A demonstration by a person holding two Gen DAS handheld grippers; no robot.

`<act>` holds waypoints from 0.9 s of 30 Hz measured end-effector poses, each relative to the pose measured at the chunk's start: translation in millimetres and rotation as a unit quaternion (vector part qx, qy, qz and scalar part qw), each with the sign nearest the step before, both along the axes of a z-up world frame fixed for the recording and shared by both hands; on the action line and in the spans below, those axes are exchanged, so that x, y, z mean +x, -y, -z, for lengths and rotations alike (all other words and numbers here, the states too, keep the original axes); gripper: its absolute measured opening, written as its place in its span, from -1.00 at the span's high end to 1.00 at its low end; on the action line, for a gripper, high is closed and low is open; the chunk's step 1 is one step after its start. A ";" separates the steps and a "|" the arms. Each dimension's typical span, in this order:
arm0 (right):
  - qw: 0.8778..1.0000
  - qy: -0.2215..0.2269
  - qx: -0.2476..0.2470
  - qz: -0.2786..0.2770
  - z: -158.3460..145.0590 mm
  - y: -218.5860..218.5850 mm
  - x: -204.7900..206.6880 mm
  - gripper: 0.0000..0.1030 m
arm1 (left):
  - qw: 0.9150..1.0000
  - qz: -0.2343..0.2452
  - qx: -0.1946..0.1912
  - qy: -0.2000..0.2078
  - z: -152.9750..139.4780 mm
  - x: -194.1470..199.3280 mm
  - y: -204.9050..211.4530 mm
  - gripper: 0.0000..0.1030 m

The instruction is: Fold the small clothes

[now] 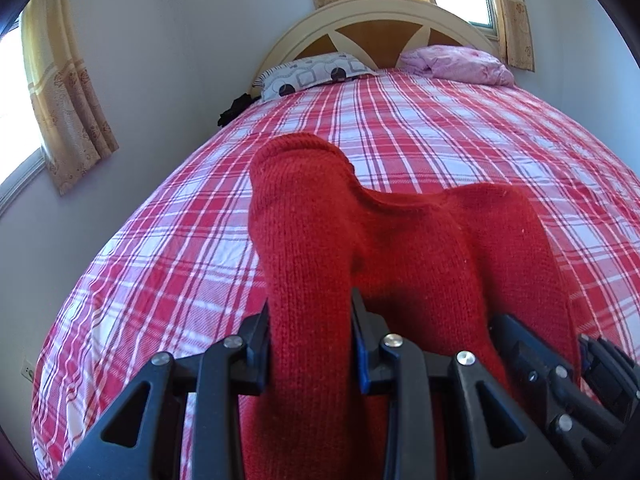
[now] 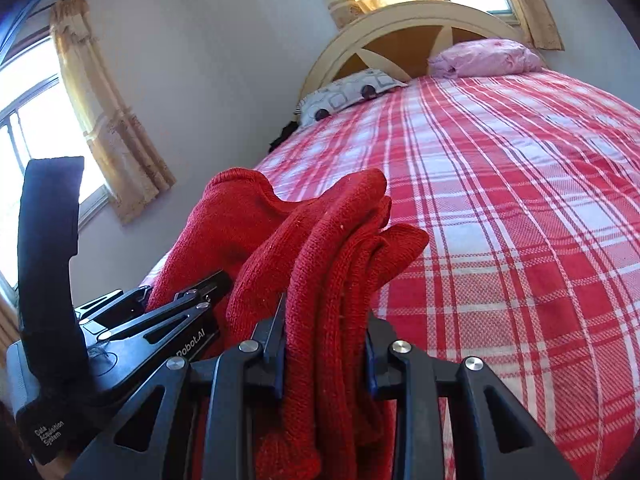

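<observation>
A red knitted garment point(image 1: 400, 240) is held up over the near part of the bed. My left gripper point(image 1: 310, 320) is shut on a bunched fold of it, which sticks up past the fingers. My right gripper point(image 2: 324, 340) is shut on several gathered layers of the same garment point(image 2: 320, 240). The two grippers are close side by side: the right gripper shows at the lower right of the left wrist view point(image 1: 568, 364), and the left gripper shows at the lower left of the right wrist view point(image 2: 176, 300). The garment's lower part is hidden behind the fingers.
The bed has a red and white plaid cover point(image 1: 440, 128) and a cream headboard point(image 1: 380, 20). A patterned pillow point(image 1: 312, 74) and a pink bundle point(image 1: 460, 62) lie at its head. A wall with curtained windows point(image 1: 60, 92) runs along the left.
</observation>
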State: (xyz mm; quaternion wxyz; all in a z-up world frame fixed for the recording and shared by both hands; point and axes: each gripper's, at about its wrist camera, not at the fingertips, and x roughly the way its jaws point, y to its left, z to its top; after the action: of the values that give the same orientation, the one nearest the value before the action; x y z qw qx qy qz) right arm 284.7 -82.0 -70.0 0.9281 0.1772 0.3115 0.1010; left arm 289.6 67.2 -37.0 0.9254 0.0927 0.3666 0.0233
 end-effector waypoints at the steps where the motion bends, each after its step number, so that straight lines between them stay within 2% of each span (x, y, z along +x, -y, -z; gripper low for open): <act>1: 1.000 -0.006 -0.002 0.006 4.7 0.8 4.7 0.42 | 1.000 0.002 -0.001 -0.003 3.5 2.4 1.3 0.36; 8: 0.999 -0.049 0.004 0.017 35.6 10.4 23.0 0.42 | 1.000 0.007 -0.001 -0.029 30.4 15.1 1.4 0.36; 13: 0.997 -0.071 0.023 0.014 45.8 16.3 31.3 0.41 | 0.999 0.006 -0.006 -0.032 35.3 19.1 -0.4 0.33; 17: 0.995 -0.087 0.049 0.009 54.0 23.7 38.5 0.38 | 1.000 0.004 0.000 -0.029 40.2 23.7 -0.1 0.22; 23: 0.993 -0.093 0.076 0.007 60.0 30.1 40.7 0.34 | 1.000 0.004 -0.005 -0.029 43.1 26.5 -3.5 0.15; 26: 0.993 -0.094 0.077 0.007 60.1 30.6 39.1 0.34 | 0.999 -0.002 -0.024 -0.037 42.3 25.3 -10.9 0.00; 27: 0.992 -0.095 0.080 0.006 60.7 31.4 38.9 0.32 | 0.999 -0.007 -0.028 -0.039 41.7 23.5 -15.2 -0.18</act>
State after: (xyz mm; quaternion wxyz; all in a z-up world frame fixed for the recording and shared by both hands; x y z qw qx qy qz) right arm 323.6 -113.4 -130.7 0.8777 0.2615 0.3883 0.1026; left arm 313.2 82.4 -78.7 0.9125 0.0651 0.4037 0.0158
